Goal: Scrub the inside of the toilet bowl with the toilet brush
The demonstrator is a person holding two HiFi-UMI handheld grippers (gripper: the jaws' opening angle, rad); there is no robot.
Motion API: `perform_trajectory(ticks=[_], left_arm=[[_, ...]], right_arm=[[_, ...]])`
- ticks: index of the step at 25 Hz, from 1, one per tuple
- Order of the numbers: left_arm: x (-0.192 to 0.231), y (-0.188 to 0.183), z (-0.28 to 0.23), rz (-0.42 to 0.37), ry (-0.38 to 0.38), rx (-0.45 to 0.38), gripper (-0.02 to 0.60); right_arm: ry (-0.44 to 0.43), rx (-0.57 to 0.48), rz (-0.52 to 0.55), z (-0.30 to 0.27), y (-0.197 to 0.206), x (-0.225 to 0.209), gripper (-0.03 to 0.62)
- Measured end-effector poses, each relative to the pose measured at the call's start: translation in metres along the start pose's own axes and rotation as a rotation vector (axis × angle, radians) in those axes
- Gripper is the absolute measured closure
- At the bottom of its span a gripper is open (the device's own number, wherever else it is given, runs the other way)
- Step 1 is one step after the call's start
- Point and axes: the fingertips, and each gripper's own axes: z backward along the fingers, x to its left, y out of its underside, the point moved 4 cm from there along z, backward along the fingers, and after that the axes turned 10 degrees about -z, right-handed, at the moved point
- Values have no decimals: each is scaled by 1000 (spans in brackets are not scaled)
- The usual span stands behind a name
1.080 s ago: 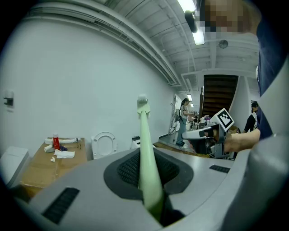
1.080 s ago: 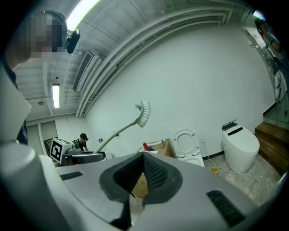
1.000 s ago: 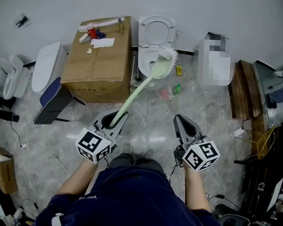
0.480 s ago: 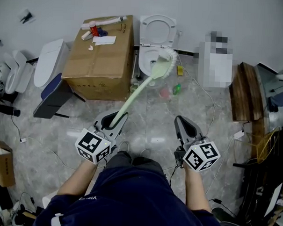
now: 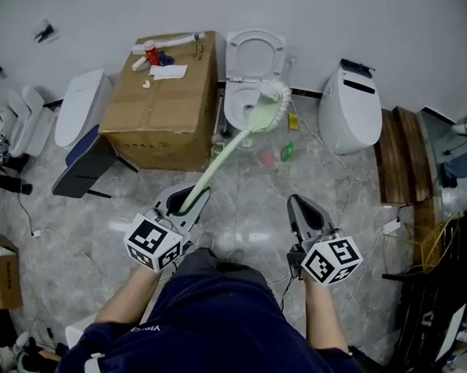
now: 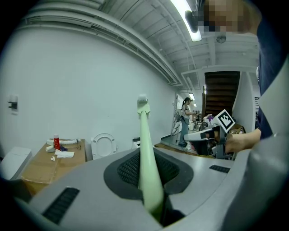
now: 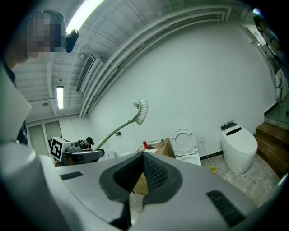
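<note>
The pale green toilet brush (image 5: pixel 229 145) was gripped at its handle end by the left tool (image 5: pixel 188 203), whose jaws were clenched on it. The brush was angled up and forward. Its white bristle head (image 5: pixel 279 97) was held in the air and, in the head view, was seen over the right rim of the toilet bowl (image 5: pixel 231 104). The right tool (image 5: pixel 306 212) was held slightly parted and empty above the floor (image 5: pixel 249 190).

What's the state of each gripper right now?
Left gripper: shut on the toilet brush, by its handle.
Right gripper: open a little, empty.
</note>
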Motion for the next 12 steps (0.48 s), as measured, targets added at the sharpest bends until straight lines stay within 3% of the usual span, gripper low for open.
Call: perform_trajectory(ticks=[12], left_arm=[[8,-1,-10,8,-27,-9,514]], right_arm=[[-5,-4,-1,-7,-7,-14,589]])
